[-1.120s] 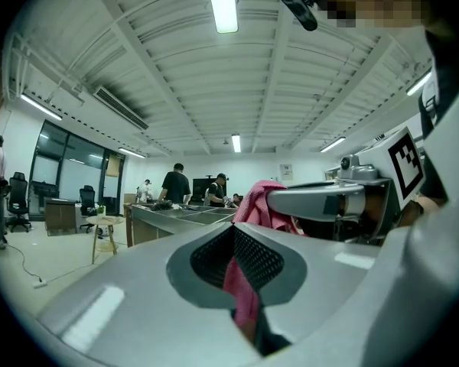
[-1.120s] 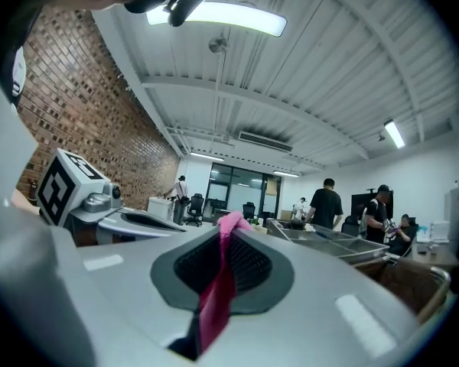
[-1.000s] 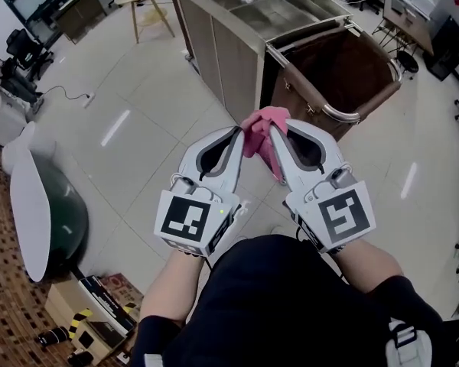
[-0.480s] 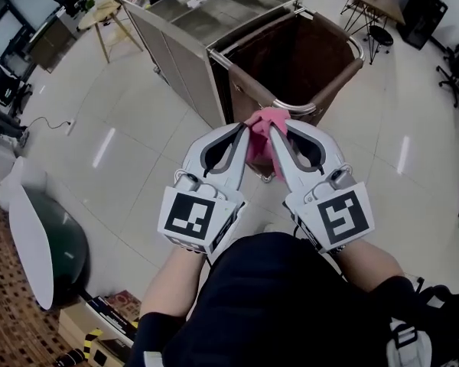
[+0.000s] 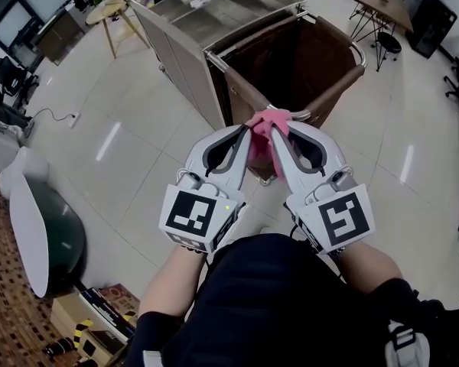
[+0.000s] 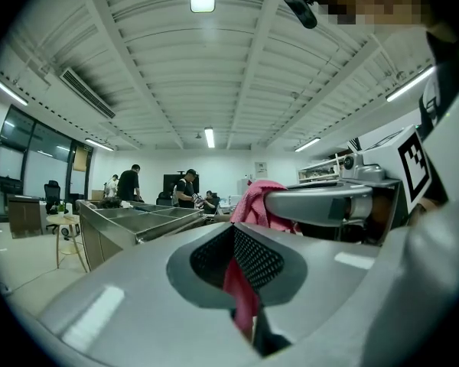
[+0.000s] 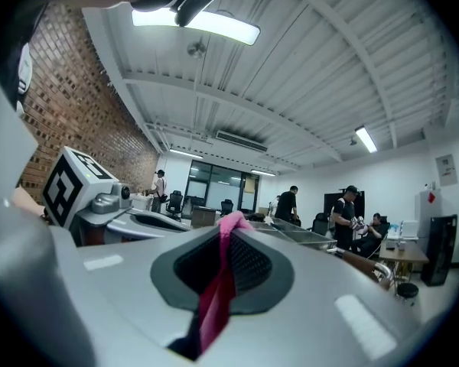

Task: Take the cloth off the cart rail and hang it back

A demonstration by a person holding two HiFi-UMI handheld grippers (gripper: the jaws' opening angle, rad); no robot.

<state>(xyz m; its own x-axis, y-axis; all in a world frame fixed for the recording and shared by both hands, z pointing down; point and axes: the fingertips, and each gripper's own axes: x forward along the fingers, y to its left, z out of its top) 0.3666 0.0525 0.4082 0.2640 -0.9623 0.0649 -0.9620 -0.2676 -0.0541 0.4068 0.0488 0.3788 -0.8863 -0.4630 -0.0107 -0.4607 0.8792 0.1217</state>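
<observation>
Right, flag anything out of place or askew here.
Nothing spilled or damaged. Only the crumpled pink cloth is not hung on the cart's metal rail; it is pinched between the left tool and right tool.

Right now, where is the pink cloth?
Head view, centre: the pink cloth is pinched by the left tongs and right tongs, near the cart rail.

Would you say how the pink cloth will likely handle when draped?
Probably floppy: the pink cloth bunches between the left tool and right tool and hangs limp below. Likely light: two fingertip pinches carry it.
</observation>
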